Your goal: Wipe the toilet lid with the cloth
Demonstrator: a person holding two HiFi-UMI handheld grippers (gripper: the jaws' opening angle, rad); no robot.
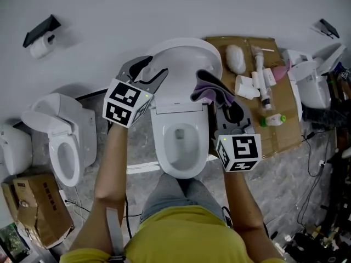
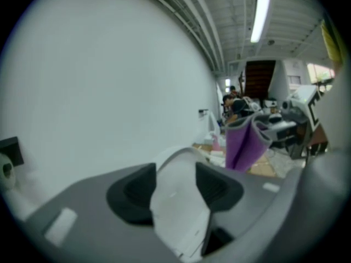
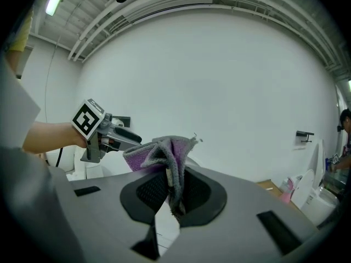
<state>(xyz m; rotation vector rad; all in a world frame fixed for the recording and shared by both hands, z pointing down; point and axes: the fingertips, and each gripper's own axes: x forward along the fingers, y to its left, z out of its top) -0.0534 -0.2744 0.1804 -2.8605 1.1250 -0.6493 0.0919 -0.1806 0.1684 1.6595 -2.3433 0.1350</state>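
Observation:
The white toilet lid [image 1: 184,64] stands raised behind the open bowl [image 1: 178,147], in the middle of the head view. My left gripper [image 1: 147,73] is open at the lid's left edge. In the left gripper view that white lid [image 2: 175,201] shows between the spread jaws of the left gripper [image 2: 174,188]. My right gripper [image 1: 222,100] is shut on a purple and grey cloth [image 1: 208,89], held up by the lid's right side. The cloth [image 3: 164,155] bunches above the right gripper [image 3: 170,193], with the left gripper [image 3: 131,138] beyond it. The hanging cloth [image 2: 244,144] also shows at the right of the left gripper view.
A second toilet [image 1: 63,141] stands to the left, with a toilet-roll holder [image 1: 41,40] on the wall above. A cardboard sheet [image 1: 285,108] to the right carries bottles and small parts, beside another toilet [image 1: 315,81]. A cardboard box [image 1: 35,210] sits at lower left.

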